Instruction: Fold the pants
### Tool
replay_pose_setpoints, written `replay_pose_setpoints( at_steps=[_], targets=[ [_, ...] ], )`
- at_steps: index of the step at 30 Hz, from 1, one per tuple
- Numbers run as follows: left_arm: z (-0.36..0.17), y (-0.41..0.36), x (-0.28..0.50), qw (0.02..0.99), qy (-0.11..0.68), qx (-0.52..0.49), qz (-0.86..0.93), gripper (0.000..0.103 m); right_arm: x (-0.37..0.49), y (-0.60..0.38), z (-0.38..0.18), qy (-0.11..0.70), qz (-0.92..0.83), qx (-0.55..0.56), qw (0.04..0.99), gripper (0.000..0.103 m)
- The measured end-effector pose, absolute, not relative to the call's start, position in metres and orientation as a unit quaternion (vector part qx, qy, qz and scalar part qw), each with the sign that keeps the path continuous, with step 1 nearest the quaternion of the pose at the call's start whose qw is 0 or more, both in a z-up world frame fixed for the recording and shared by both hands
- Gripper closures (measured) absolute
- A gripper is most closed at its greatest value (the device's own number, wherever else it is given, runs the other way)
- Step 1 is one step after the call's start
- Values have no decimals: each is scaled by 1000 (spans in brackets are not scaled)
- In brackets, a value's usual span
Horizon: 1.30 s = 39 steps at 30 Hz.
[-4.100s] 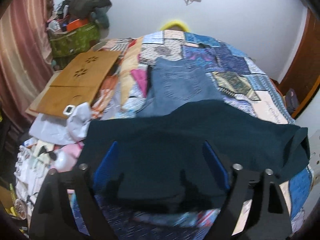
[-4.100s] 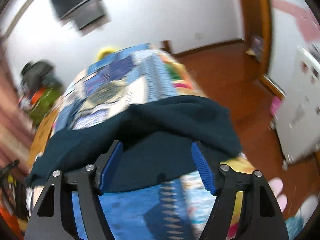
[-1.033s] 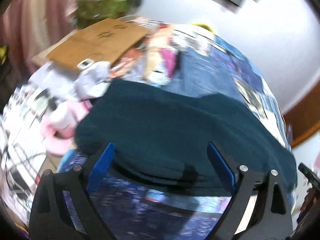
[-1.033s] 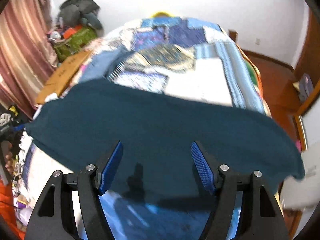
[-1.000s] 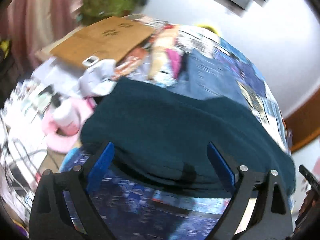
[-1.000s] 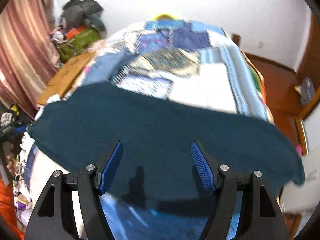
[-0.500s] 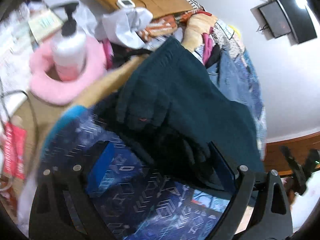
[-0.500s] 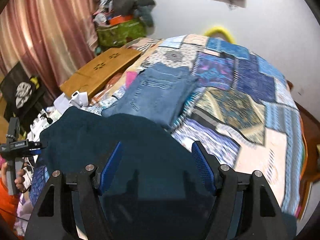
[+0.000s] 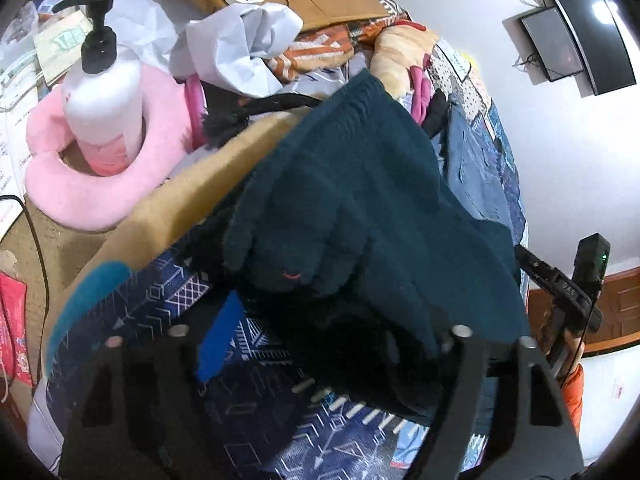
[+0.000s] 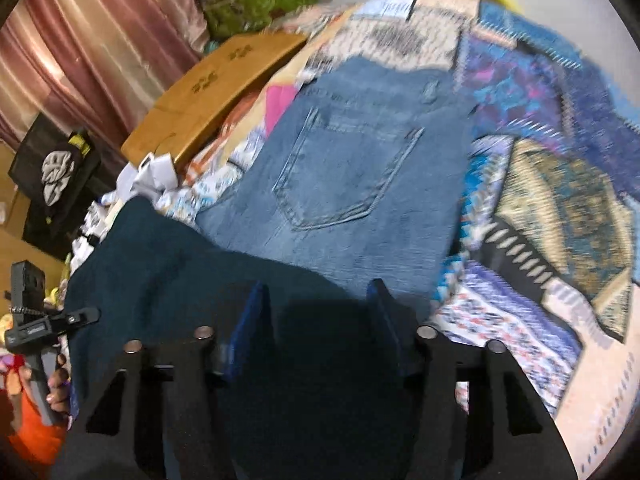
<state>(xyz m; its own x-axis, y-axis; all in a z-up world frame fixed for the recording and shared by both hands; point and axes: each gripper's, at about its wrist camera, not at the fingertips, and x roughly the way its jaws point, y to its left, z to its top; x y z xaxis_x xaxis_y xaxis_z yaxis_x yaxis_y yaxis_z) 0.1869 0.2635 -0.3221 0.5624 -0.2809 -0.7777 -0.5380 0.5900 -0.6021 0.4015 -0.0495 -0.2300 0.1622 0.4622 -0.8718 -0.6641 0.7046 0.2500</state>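
**A:** Where are the pants [image 9: 360, 216] now?

**B:** On the quilt [image 10: 560, 208], near its front edge, just in front of the folded jeans [image 10: 352, 168]. The end nearest the pump bottle [image 9: 102, 92] is bunched into a lump. The rest runs flat towards the right gripper [image 10: 316, 324].

**A:** And the tools?

**B:** The left gripper [image 9: 332, 340] has its fingers apart. The dark cloth sits between them, and one finger is half buried in it. The right one's fingers also stand apart, with cloth lying in the gap. I see no pinch on either side.

**A:** So how should this fold go?

**B:** My guess is an end is being brought over. Close each gripper on a firm edge, through all layers, before lifting. Keep both at the same height so the cloth stays taut. Shake out that lump first, then lay the end square on the flat part, clear of the jeans.
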Motion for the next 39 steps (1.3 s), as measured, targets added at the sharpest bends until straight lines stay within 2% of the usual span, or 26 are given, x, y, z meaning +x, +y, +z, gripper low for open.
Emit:
replay_pose_setpoints(
  at_steps=[1, 3, 4, 5, 6, 8, 14, 15, 16, 20, 24, 27, 29, 31, 32, 34, 37, 39],
  targets=[
    [-323, 265, 186, 764, 455, -449, 88, 38, 400, -48, -230, 529, 374, -98, 756, 57],
    [-322, 266, 185, 768, 447, -450, 95, 46, 396, -43, -233, 532, 379, -97, 751, 71],
    [-319, 266, 184, 773, 442, -445, 101, 53, 395, -42, -234, 534, 380, -97, 749, 85],
    [-317, 265, 185, 778, 438, -438, 104, 57, 393, -40, -235, 533, 376, -103, 751, 91],
    [-313, 263, 185, 785, 434, -430, 103, 68, 390, -38, -235, 526, 372, -113, 756, 91],
    [-302, 256, 187, 804, 428, -396, 117, 71, 383, -33, -233, 503, 371, -144, 767, 96],
    [-268, 246, 183, 850, 401, -307, 148, 74, 374, -36, -206, 435, 363, -172, 806, 99],
    [-265, 249, 180, 852, 396, -303, 156, 79, 375, -36, -201, 428, 361, -171, 811, 99],
    [-263, 251, 177, 854, 393, -296, 169, 88, 377, -36, -198, 422, 357, -169, 816, 100],
    [-263, 260, 170, 855, 390, -293, 179, 88, 382, -27, -202, 425, 344, -174, 819, 100],
    [-282, 248, 183, 843, 447, -241, 177, 87, 384, -19, -213, 437, 319, -206, 816, 99],
    [-292, 247, 182, 832, 478, -226, 167, 80, 384, -36, -204, 453, 309, -180, 817, 83],
    [-285, 246, 177, 835, 474, -218, 174, 74, 378, -51, -196, 455, 312, -164, 818, 63],
    [-273, 246, 172, 840, 465, -198, 196, 59, 369, -70, -189, 451, 311, -148, 823, 50],
    [-265, 247, 170, 844, 458, -187, 205, 57, 364, -79, -187, 453, 313, -141, 823, 44],
    [-248, 249, 166, 854, 441, -174, 213, 50, 355, -96, -188, 468, 315, -133, 815, 40],
    [-224, 247, 169, 869, 420, -164, 201, 37, 343, -120, -201, 503, 304, -137, 798, 40],
    [-213, 243, 177, 875, 416, -157, 192, 35, 334, -140, -213, 530, 295, -133, 784, 40]
  ],
)
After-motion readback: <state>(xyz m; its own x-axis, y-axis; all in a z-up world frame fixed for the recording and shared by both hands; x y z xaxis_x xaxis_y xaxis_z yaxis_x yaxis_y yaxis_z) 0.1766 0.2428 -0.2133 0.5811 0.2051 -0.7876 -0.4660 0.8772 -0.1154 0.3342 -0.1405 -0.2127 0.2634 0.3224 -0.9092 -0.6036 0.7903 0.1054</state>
